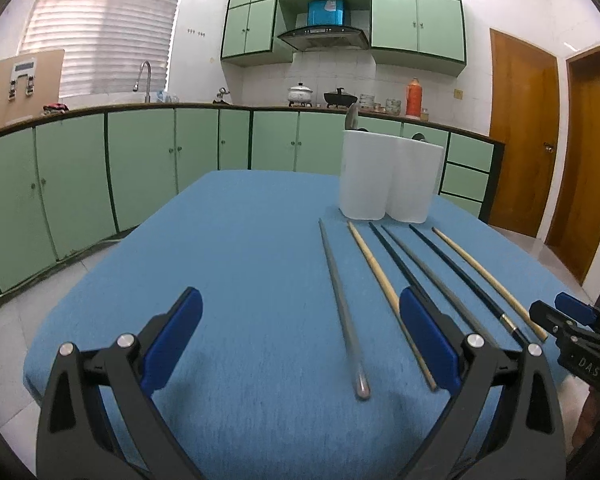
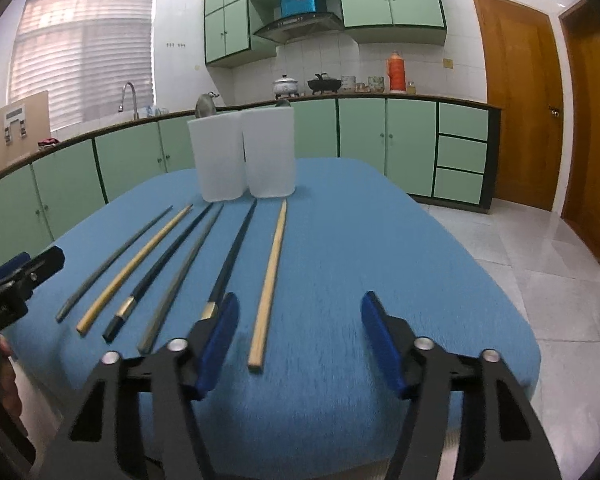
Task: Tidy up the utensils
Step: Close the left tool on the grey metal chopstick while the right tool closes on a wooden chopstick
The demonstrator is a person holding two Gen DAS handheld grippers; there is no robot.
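Across the middle of both wrist views spreads the desk under its blue cloth, and at about 12 o'clock on it, toward the far edge, stands the white two-compartment holder, upright and open at the top, with a couple of metal utensil ends already poking above its rim. I take it for the place the loose pieces should go. Fanned out in front of it lie six chopsticks, flat on the cloth, well separated so each can be picked singly: their long axes run from the near edge toward the holder, thin tips at 12 o'clock, thick ends toward me. From the right wrist view, left to right, they are a grey chopstick, a pale wooden chopstick, a black chopstick, a second grey chopstick, a second black chopstick and a second wooden chopstick. My left gripper stands wide open with nothing held; the first grey chopstick lies between its fingers, untouched. My right gripper is partly open, also holding nothing, with the thick end of the second wooden chopstick between its fingers at roughly 11 o'clock. I judge each gripper is lined up along a stick's axis to pinch its thick end.
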